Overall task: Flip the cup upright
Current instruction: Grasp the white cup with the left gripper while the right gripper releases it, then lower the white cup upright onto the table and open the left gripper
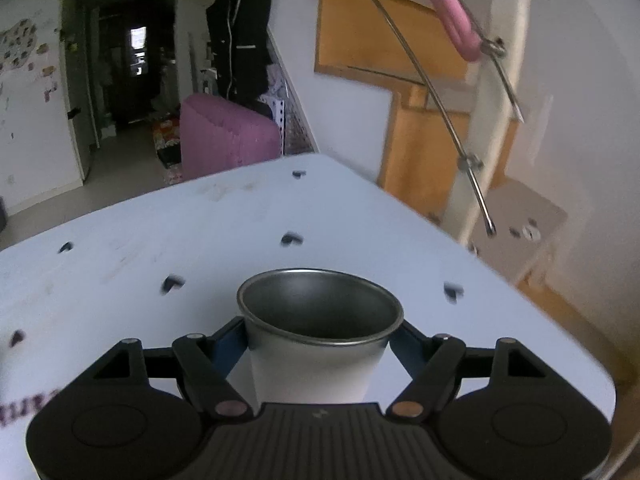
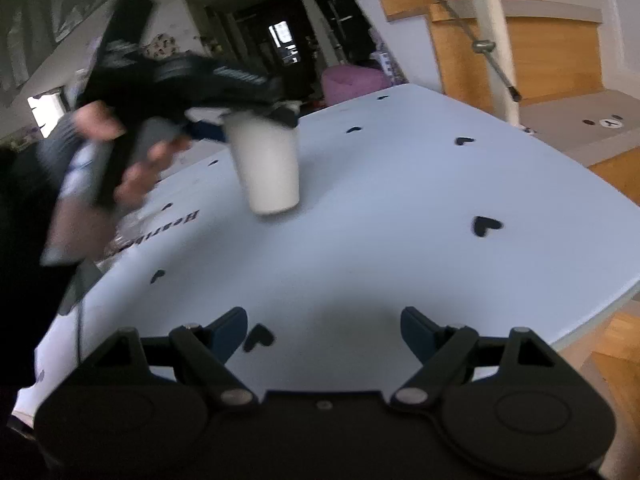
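Observation:
The cup (image 1: 316,356) is white outside and grey metal inside, its open mouth facing up and a little away from the left wrist camera. My left gripper (image 1: 320,340) is shut on it near the rim. In the right wrist view the cup (image 2: 268,164) hangs mouth up, slightly tilted, its base just above or touching the pale blue table (image 2: 400,208); I cannot tell which. The left gripper (image 2: 256,114) grips it at the top, held by a blurred hand. My right gripper (image 2: 322,328) is open and empty, low over the near part of the table.
The table (image 1: 240,232) has small black heart marks and black lettering (image 2: 160,228) near its left edge. Its right and far edges drop to a wooden floor. A white post with metal rods (image 1: 480,160) stands beyond the far right corner. A pink seat (image 1: 224,136) lies beyond the table.

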